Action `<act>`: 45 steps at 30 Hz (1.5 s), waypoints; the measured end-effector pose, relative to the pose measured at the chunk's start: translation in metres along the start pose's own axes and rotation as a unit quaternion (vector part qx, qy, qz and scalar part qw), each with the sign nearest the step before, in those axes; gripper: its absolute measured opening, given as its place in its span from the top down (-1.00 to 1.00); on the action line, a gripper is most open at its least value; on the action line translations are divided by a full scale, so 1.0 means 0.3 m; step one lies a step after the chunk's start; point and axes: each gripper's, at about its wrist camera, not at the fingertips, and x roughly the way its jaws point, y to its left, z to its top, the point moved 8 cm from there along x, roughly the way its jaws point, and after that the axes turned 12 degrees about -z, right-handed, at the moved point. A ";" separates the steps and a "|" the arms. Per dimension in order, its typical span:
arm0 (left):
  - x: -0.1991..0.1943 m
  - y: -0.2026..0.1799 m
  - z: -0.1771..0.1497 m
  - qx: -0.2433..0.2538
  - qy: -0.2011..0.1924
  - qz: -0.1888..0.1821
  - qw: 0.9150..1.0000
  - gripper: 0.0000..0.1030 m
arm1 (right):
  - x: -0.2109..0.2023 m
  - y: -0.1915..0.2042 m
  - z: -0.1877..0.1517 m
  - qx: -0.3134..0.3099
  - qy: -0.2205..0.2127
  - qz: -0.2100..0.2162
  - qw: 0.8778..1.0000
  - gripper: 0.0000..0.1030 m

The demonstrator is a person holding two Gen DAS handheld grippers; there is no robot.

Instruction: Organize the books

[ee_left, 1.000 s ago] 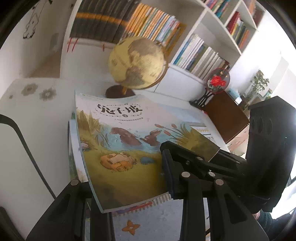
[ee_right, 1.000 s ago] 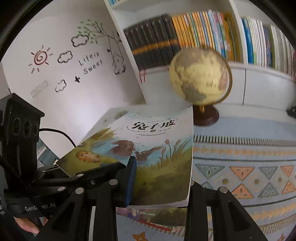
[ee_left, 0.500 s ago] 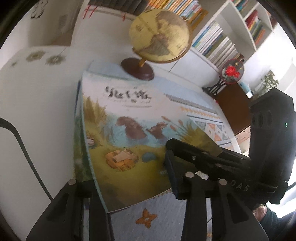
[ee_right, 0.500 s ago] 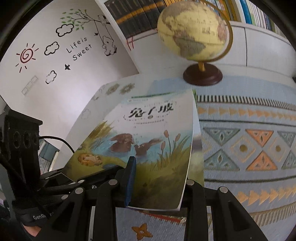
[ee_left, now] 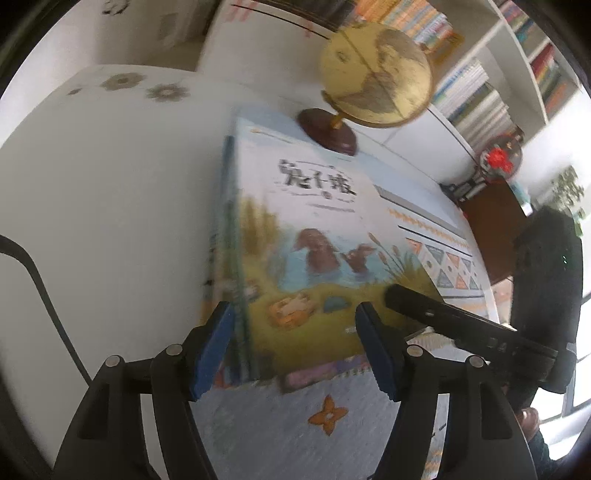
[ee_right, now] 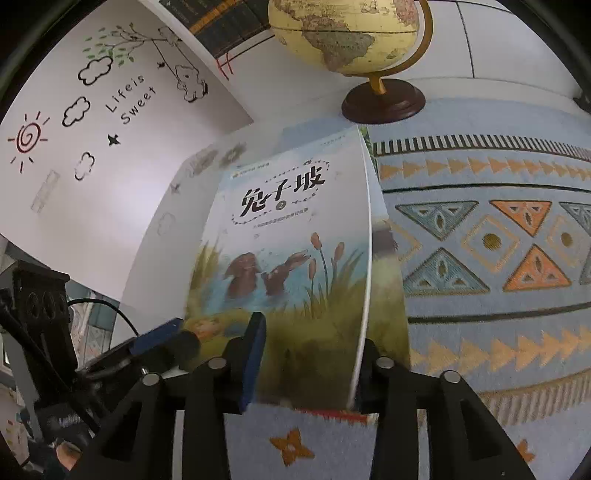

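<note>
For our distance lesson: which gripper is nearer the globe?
Right. The right gripper, at the book's right edge, lines up with the globe; the left gripper, at its spine, is farther. Both are opening around it.

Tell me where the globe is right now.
The globe stands at the far end of the patterned cloth, just beyond the rabbit book, before the white bookshelf.

The table (ee_right: 155, 266) is white, with small flower prints near its far edge. A blue cloth (ee_right: 480, 332) with orange triangles covers most of it. A stack of picture books (ee_right: 295, 258) lies on the cloth. A globe (ee_right: 384, 99) stands just behind.
</note>
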 end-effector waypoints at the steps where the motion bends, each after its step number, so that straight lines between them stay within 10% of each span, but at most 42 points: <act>1: -0.015 0.005 -0.007 0.002 -0.002 0.007 1.000 -0.28 | -0.010 -0.008 -0.009 -0.002 0.002 -0.007 1.000 0.09; 15: -0.122 -0.139 -0.064 0.094 -0.023 0.101 0.990 -0.47 | -0.190 -0.152 -0.131 0.007 0.017 -0.100 0.995 -0.12; 22: -0.253 -0.365 -0.005 0.185 -0.107 0.211 0.954 -0.74 | -0.331 -0.086 -0.069 -0.052 -0.048 -0.144 0.987 -0.12; 34: -0.468 -0.577 -0.032 0.108 -0.163 0.299 0.934 -0.89 | -0.667 -0.057 -0.025 -0.051 -0.120 -0.176 0.976 -0.35; 45: -0.542 -0.634 -0.103 0.070 -0.194 0.274 0.939 -0.95 | -0.771 -0.010 -0.025 -0.088 -0.158 -0.167 0.969 -0.36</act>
